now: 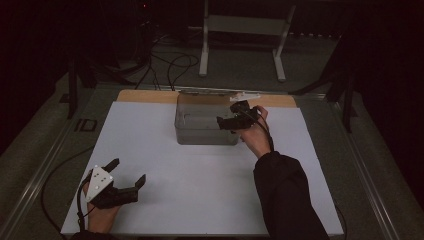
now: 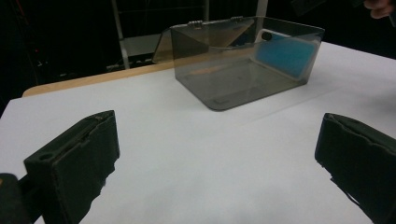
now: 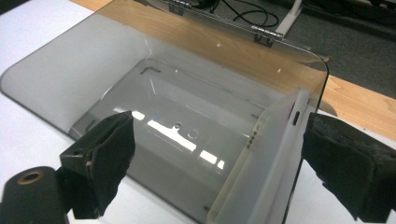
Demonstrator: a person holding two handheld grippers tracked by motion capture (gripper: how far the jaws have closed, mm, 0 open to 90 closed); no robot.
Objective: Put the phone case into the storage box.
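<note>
The phone (image 3: 275,154) is seen leaning on edge against the right end wall inside the clear box (image 1: 200,131), whose hinged lid is thrown back; from the left gripper view its blue side (image 2: 285,53) shows through the wall. The right gripper (image 1: 235,119) is held at that end of the box with its jaws spread wide and nothing pressed between them. The left gripper (image 1: 131,172) is parked near the front left of the white surface (image 1: 200,190), likewise wide open and empty. The step in hand is judged to be the release. The right gripper is best drawn straight back with its jaws kept wide, so the phone is not knocked flat, and the lid should be cleared.
</note>
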